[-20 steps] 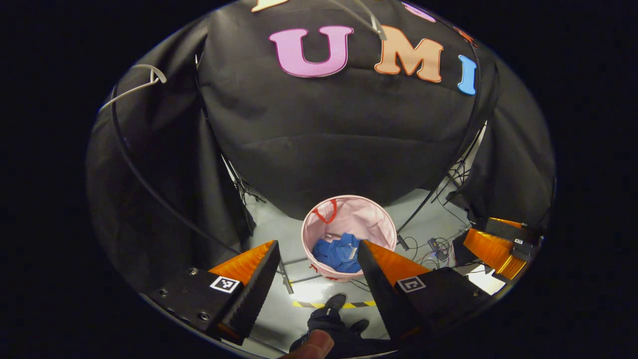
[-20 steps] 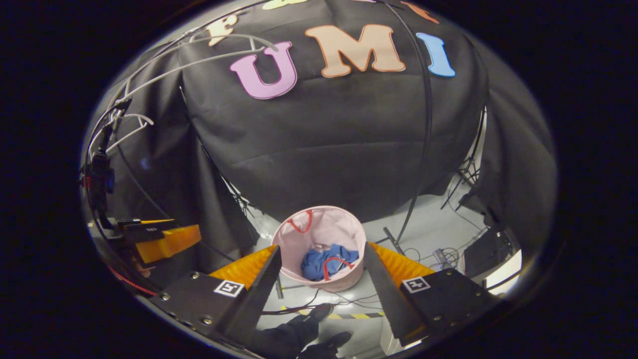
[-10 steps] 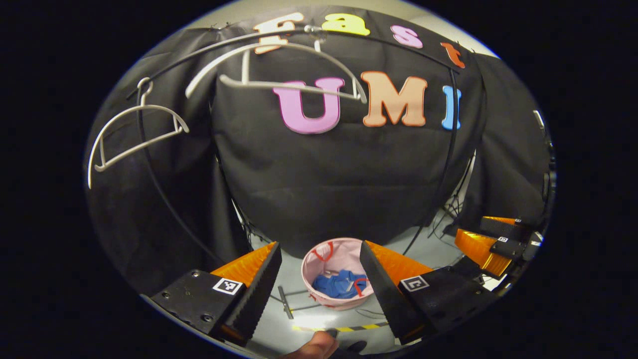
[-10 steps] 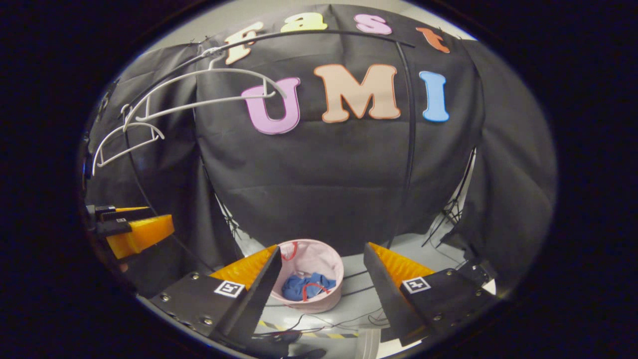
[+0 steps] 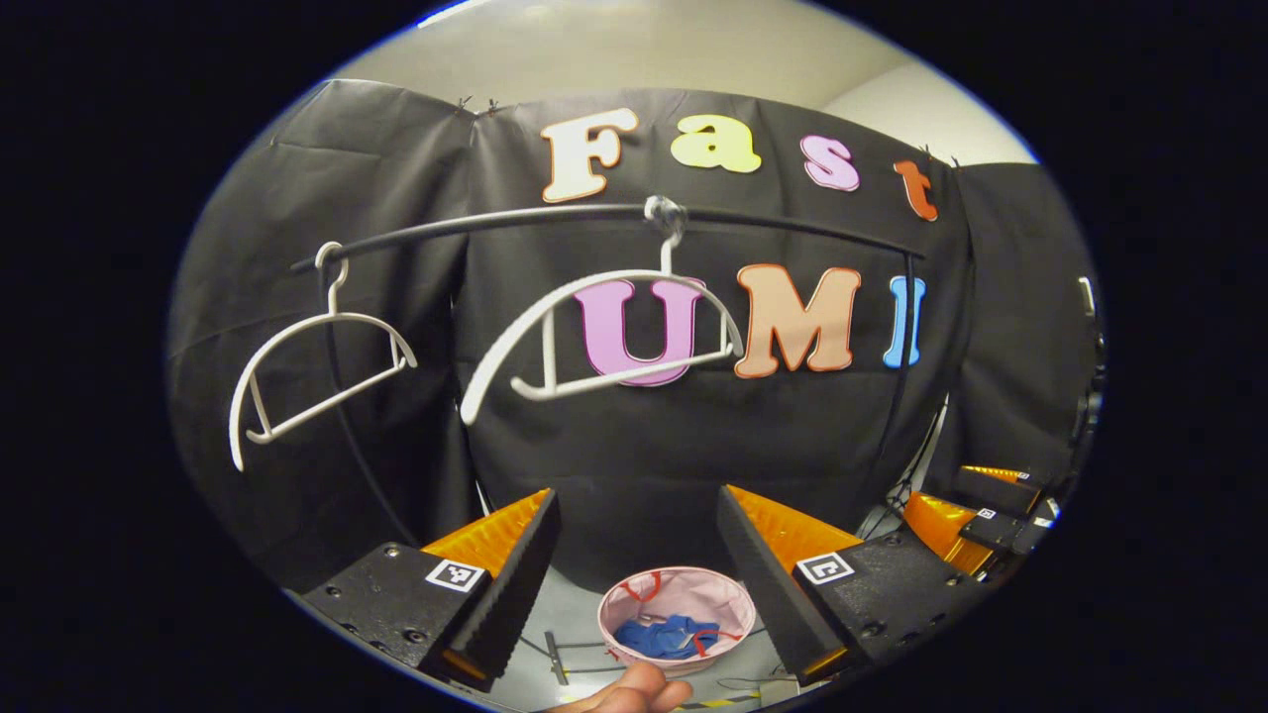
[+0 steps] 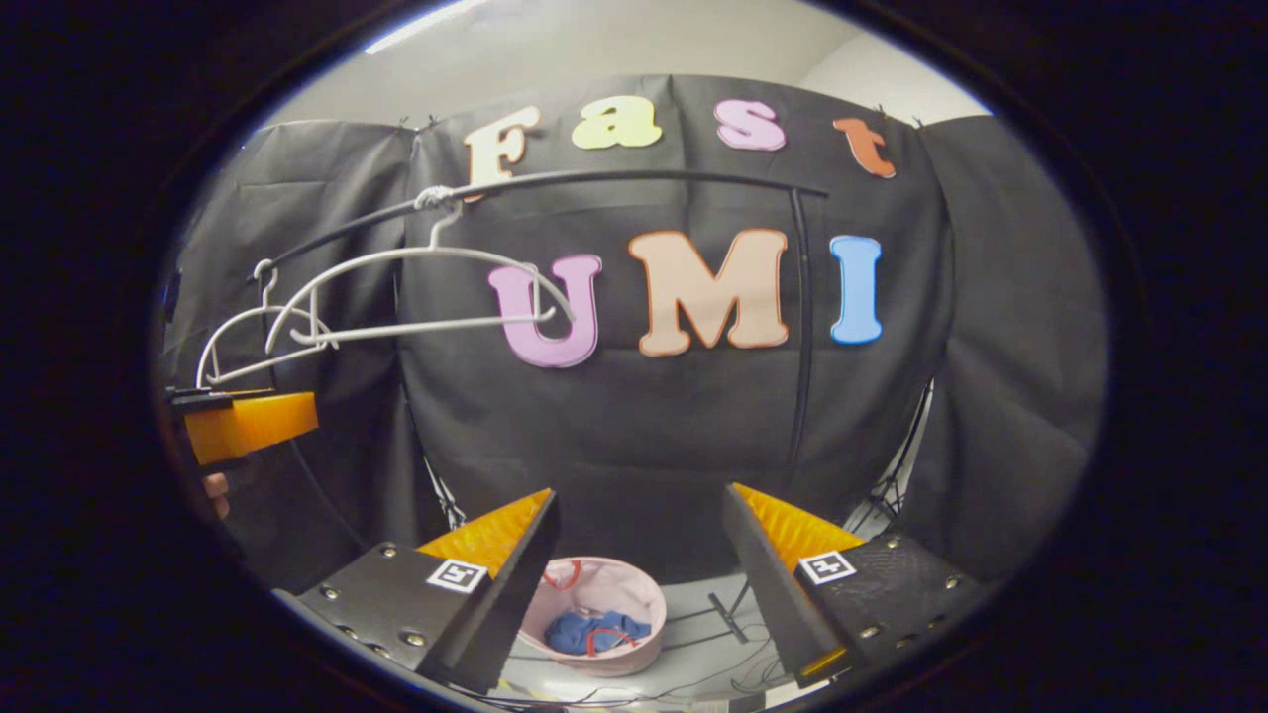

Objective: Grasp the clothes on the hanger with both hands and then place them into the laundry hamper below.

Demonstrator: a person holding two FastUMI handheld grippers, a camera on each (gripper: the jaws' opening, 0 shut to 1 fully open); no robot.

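Blue clothes (image 5: 666,636) lie in the pink laundry hamper (image 5: 720,599) on the floor, low in the left gripper view; the right gripper view also has the clothes (image 6: 591,632) inside the hamper (image 6: 626,589). Two bare white hangers (image 5: 594,327) (image 5: 307,371) hang from a black rail (image 5: 495,223). My left gripper (image 5: 637,530) is open and empty, raised well above the hamper. My right gripper (image 6: 639,525) is open and empty too. The right gripper (image 5: 976,505) appears at the right edge of the left gripper view; the left gripper (image 6: 248,421) at the left of the right gripper view.
A black rack upright (image 6: 800,327) stands right of the hamper. Cables (image 6: 733,683) and rack feet lie on the grey floor around it. A fingertip (image 5: 624,693) of the holding hand shows at the bottom of the left gripper view.
Both grippers have risen and tilted up: the hamper has dropped to the bottom of each view and the rail with the bare hangers has come into view. Both stay open.
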